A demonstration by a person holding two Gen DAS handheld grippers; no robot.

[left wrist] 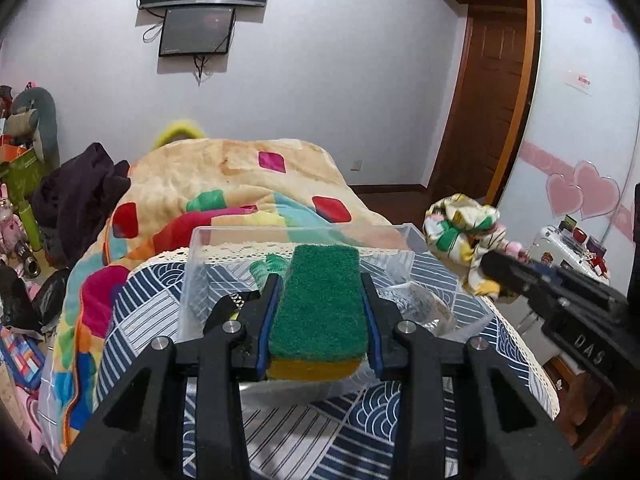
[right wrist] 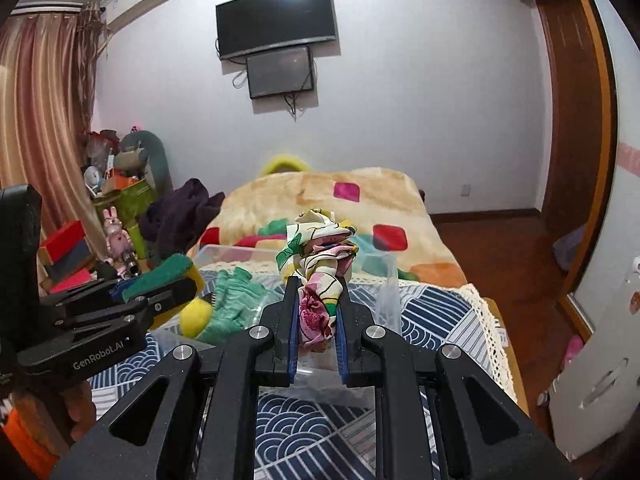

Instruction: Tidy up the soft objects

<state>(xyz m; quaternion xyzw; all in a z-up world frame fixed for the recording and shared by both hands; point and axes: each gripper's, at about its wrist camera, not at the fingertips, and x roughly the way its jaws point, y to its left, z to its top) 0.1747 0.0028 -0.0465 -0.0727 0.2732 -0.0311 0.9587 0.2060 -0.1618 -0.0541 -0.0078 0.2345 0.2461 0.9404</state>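
My left gripper (left wrist: 320, 280) is shut on a green-and-yellow sponge (left wrist: 320, 304) and holds it above a clear plastic bin (left wrist: 224, 240) on the patterned table. It also shows in the right wrist view (right wrist: 160, 288) at left, over the bin (right wrist: 390, 280). My right gripper (right wrist: 318, 284) is shut on a crumpled floral cloth (right wrist: 320, 256), held above the bin's right part; the cloth also shows in the left wrist view (left wrist: 464, 232). Inside the bin lie a green knitted glove (right wrist: 236, 300) and a yellow fluffy ball (right wrist: 196, 316).
The table wears a blue-and-white wave cloth (left wrist: 304, 432) with a lace edge. Behind it is a bed with a colourful blanket (left wrist: 224, 184) and dark clothing (left wrist: 80, 192). Toys and boxes crowd the left floor (right wrist: 116, 216). A wooden door stands at right.
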